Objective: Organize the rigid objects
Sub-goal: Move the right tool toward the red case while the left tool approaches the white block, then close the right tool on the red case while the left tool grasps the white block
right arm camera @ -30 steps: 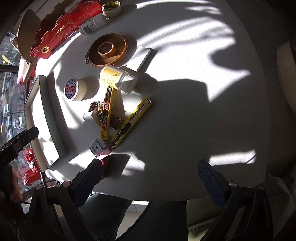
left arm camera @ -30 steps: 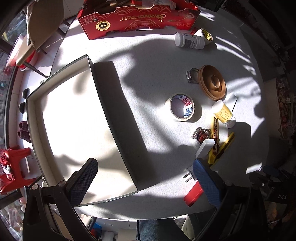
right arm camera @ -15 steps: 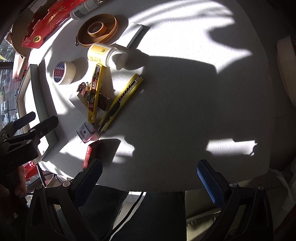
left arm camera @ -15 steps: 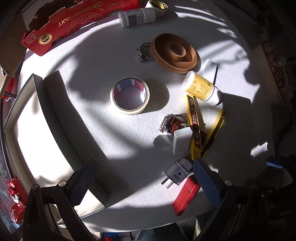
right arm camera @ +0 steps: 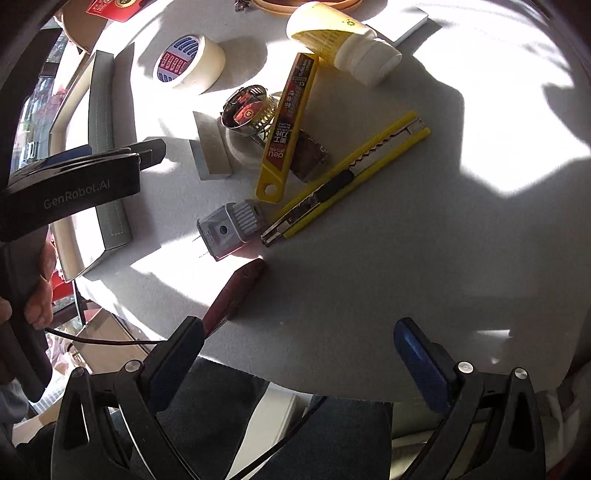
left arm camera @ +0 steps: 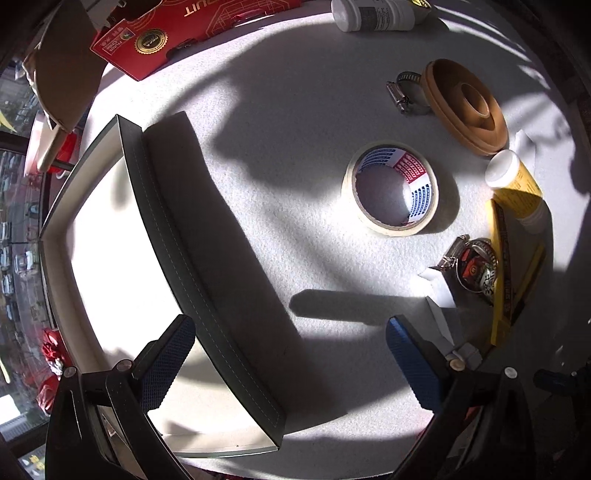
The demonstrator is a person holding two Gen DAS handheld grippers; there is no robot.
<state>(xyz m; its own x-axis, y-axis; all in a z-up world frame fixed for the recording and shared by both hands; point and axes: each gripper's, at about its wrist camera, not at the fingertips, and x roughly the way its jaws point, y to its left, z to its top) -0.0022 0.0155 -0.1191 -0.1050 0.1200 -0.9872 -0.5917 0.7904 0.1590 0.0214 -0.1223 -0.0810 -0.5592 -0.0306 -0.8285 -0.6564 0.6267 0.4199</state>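
Observation:
My left gripper (left arm camera: pixel 290 354) is open and empty, hovering low over the right wall of the dark tray (left arm camera: pixel 177 236) with the white floor. To its right lie a tape roll (left arm camera: pixel 391 188), a wooden disc (left arm camera: pixel 465 107), a yellow bottle (left arm camera: pixel 517 188) and a hose clamp (left arm camera: pixel 472 266). My right gripper (right arm camera: pixel 299 362) is also open and empty, above the table's near edge. Ahead of it lie a red flat piece (right arm camera: pixel 232 295), a grey plug adapter (right arm camera: pixel 229 229), a yellow utility knife (right arm camera: pixel 347 181), a yellow blade case (right arm camera: pixel 288 125) and a white block (right arm camera: pixel 212 147).
A red carton (left arm camera: pixel 192 26) and a white bottle (left arm camera: pixel 373 14) sit at the table's far side. A second hose clamp (left arm camera: pixel 406 92) lies by the disc. The left gripper's body (right arm camera: pixel 74 184) and a person's hand (right arm camera: pixel 40 288) fill the right view's left side.
The left gripper swung out over the loose objects, then back left and lower over the tray wall. The right gripper came closer to the pile. Both stayed open.

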